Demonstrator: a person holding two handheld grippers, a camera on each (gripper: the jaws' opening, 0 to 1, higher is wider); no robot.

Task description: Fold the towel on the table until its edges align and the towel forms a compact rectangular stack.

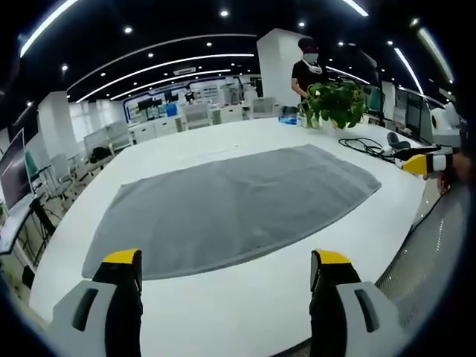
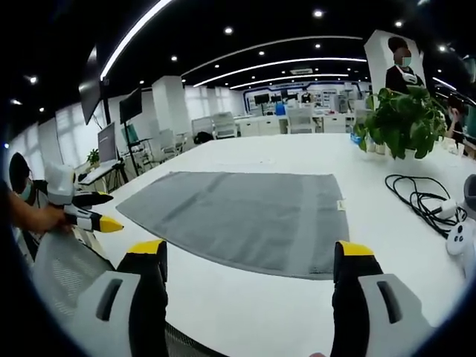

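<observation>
A grey towel (image 1: 230, 204) lies spread flat on the white table (image 1: 245, 312), unfolded. My left gripper (image 1: 227, 271) hovers open over the bare table just short of the towel's near long edge, nothing between its yellow-tipped fingers (image 1: 123, 260). In the right gripper view the same towel (image 2: 245, 216) lies ahead, and my right gripper (image 2: 249, 260) stands open near its near edge, holding nothing. The right gripper's yellow tip (image 1: 420, 162) shows at the right of the left gripper view. The left gripper (image 2: 93, 216) shows at the left of the right gripper view.
A potted plant (image 2: 401, 119) stands at the far right of the table, with a black cable (image 2: 420, 201) and a white device (image 2: 461, 238) nearby. A person (image 1: 306, 71) stands behind the plant. Office desks and chairs fill the background. A mesh chair back (image 2: 59, 279) is close by.
</observation>
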